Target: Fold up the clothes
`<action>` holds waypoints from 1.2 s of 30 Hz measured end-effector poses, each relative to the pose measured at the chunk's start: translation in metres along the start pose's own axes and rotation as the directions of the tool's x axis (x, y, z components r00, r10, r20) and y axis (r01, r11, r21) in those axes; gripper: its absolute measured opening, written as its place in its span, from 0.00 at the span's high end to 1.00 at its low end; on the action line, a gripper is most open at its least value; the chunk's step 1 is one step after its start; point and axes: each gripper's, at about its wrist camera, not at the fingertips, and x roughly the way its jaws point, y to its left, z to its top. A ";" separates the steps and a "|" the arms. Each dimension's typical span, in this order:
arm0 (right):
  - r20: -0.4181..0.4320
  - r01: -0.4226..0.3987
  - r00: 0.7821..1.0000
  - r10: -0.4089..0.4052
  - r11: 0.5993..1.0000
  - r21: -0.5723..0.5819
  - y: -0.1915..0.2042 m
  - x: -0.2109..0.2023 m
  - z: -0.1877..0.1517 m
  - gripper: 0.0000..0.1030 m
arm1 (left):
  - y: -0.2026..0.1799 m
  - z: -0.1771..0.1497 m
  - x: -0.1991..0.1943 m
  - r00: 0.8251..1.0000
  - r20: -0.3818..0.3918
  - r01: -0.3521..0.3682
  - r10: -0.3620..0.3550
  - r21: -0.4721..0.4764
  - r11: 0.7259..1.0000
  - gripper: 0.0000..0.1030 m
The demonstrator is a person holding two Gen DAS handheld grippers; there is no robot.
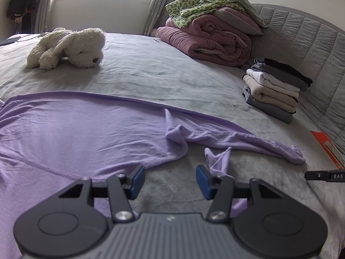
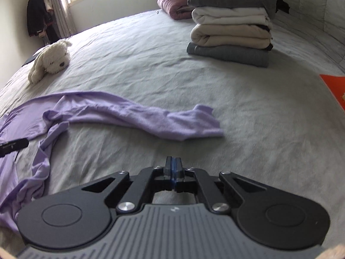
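A lilac long-sleeved garment (image 1: 82,125) lies spread on the grey bed, one sleeve stretched out to the right (image 2: 140,116). My left gripper (image 1: 170,180) is open and empty, low over the bed at the garment's near edge, a small lilac fold (image 1: 217,159) beside its right finger. My right gripper (image 2: 173,168) is shut on nothing, above bare sheet, short of the sleeve's cuff (image 2: 200,125). The tip of the right gripper shows at the right edge of the left wrist view (image 1: 325,176). The left gripper's tip shows at the left edge of the right wrist view (image 2: 13,145).
A stack of folded clothes (image 1: 273,88) (image 2: 232,26) stands at the right near the padded headboard (image 1: 312,43). Rolled pink and green quilts (image 1: 211,28) lie behind it. A white plush dog (image 1: 71,47) (image 2: 51,58) lies at the far left. An orange item (image 1: 330,146) (image 2: 334,86) lies at the right edge.
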 end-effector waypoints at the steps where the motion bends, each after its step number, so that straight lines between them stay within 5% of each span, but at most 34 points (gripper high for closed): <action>1: -0.020 -0.014 1.000 0.014 1.000 0.000 -0.001 0.000 -0.003 1.00 | -0.002 0.001 -0.002 1.000 0.003 0.000 0.000 0.005 1.000 0.49; 4: -0.027 -0.038 0.999 0.038 0.999 -0.007 -0.004 -0.006 -0.002 0.98 | -0.012 0.006 -0.005 1.000 0.007 0.007 -0.008 0.032 0.999 0.49; 9: 0.045 -0.040 0.998 0.037 0.998 0.048 -0.028 -0.013 0.019 0.76 | -0.038 0.019 0.003 0.999 -0.010 0.048 -0.048 0.111 0.993 0.47; 16: 0.056 -0.024 0.998 0.019 0.996 0.090 -0.061 0.006 0.045 0.74 | -0.081 0.036 0.045 0.997 -0.054 0.071 -0.060 0.233 0.970 0.47; 22: 0.052 -0.103 0.994 0.097 0.985 0.136 -0.086 0.024 0.062 0.73 | -0.103 0.060 0.082 0.999 -0.054 0.021 -0.001 0.361 0.932 0.47; 29: 0.026 -0.175 0.985 0.173 0.982 0.068 -0.082 0.039 0.070 0.73 | -0.099 0.086 0.118 0.996 -0.083 0.014 0.022 0.412 0.911 0.47; 36: -0.004 -0.117 0.993 0.117 0.992 -0.043 -0.068 0.056 0.067 0.76 | -0.104 0.079 0.152 0.984 -0.175 0.062 0.024 0.470 0.880 0.53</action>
